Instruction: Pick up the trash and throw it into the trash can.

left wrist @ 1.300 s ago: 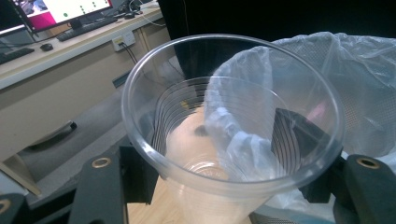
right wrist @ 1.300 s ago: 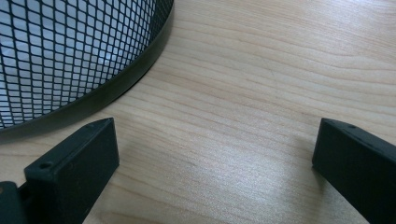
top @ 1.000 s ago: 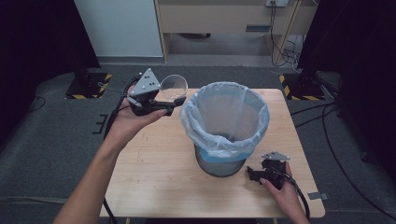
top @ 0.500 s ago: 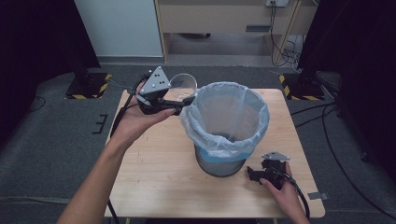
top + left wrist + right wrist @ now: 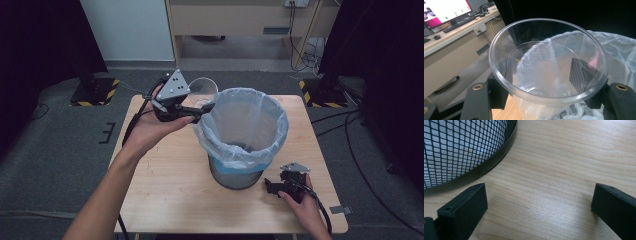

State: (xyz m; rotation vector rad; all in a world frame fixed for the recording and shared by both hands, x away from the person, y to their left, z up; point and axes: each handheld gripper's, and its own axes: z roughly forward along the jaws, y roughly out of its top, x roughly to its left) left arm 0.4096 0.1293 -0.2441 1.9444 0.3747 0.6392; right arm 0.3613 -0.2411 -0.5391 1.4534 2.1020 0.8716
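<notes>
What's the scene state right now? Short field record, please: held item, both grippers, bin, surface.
held item: clear plastic cup, looks empty
left gripper: shut on the cup, raised beside the bin's rim
right gripper: open, nothing between its jaws, low on the table near the bin's base
bin: black mesh wastebasket with a pale blue bag liner, upright
cup vs bin: at the rim, not yet inside
surface: wooden table

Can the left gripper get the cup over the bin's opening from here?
Probably yes: the left gripper holds the clear cup beside the bin's rim, with nothing between them.
</notes>
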